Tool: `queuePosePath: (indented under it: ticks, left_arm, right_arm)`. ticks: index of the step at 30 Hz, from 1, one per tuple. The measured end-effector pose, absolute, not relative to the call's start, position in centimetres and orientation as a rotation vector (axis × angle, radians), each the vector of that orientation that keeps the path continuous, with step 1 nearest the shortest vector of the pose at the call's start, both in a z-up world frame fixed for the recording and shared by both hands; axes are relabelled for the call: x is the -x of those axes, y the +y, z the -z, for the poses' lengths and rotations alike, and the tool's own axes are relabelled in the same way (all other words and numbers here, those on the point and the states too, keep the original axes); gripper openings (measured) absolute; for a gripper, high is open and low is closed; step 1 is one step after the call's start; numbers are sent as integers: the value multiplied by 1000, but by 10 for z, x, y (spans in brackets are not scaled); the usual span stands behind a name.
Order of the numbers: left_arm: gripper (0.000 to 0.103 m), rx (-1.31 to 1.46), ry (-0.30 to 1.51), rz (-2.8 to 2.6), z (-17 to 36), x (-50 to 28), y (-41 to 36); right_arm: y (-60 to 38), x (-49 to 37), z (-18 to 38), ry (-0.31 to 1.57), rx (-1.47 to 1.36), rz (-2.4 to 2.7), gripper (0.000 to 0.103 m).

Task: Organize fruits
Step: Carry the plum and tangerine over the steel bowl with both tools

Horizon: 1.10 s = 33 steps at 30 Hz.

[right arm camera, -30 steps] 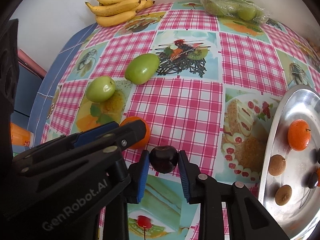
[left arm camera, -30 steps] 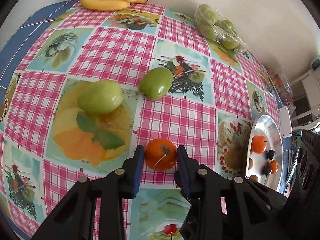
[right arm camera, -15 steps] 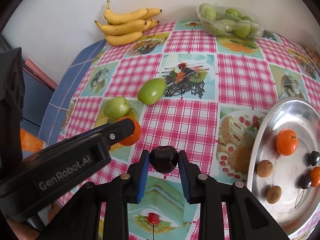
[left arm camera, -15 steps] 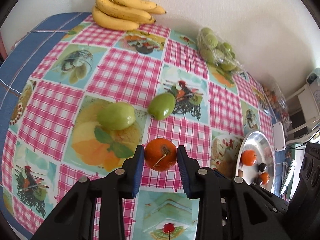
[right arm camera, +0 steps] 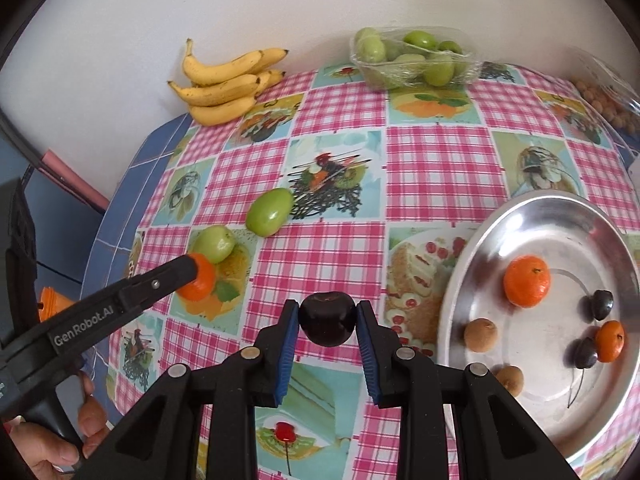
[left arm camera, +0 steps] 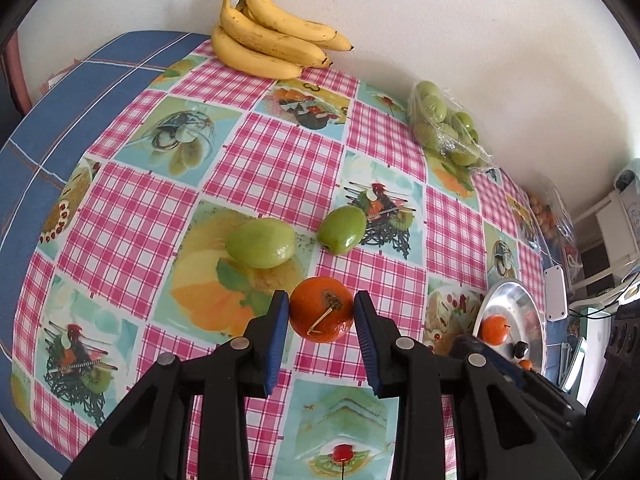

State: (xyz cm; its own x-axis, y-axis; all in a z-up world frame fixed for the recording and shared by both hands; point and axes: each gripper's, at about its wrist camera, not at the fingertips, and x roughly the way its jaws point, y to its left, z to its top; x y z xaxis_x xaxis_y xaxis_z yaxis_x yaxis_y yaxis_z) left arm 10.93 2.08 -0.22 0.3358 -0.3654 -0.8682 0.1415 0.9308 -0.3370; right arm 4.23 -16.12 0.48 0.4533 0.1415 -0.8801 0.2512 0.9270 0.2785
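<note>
My left gripper (left arm camera: 321, 312) is shut on a small orange tangerine (left arm camera: 322, 309), held above the checked tablecloth. In the right wrist view that same left gripper (right arm camera: 192, 276) reaches in from the left with the tangerine (right arm camera: 200, 280). My right gripper (right arm camera: 328, 318) is shut on a dark cherry (right arm camera: 328, 318). Two loose green fruits (right arm camera: 269, 212) (right arm camera: 215, 243) lie on the cloth beyond. A silver plate (right arm camera: 532, 216) at the right holds a tangerine (right arm camera: 526, 280), a smaller orange fruit (right arm camera: 609, 340), dark cherries (right arm camera: 601, 304) and brown round fruits (right arm camera: 481, 334).
A bunch of bananas (right arm camera: 224, 86) rests against the white wall at the back left. A wrapped tray of green fruits (right arm camera: 412, 58) sits at the back middle, a bag of small brown fruits (right arm camera: 604, 104) at the back right. A hand (right arm camera: 60, 444) grips the left tool.
Both grippers have risen away from the table with their fruits still held; the cloth and plate look smaller and more of the wall shows.
</note>
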Motion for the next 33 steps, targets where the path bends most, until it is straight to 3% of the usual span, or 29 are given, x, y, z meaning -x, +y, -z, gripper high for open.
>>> queuePosePath:
  ticks: [15,33]
  left_arm:
    - [35,177,1192,369,0,-98,-8]
    - [35,-95,1161,691,-12,-24,-143]
  right_arm:
    - [-252,-6,-9,1055,-547,238,31]
    - [-323,40,-4,1041,-624,393,31]
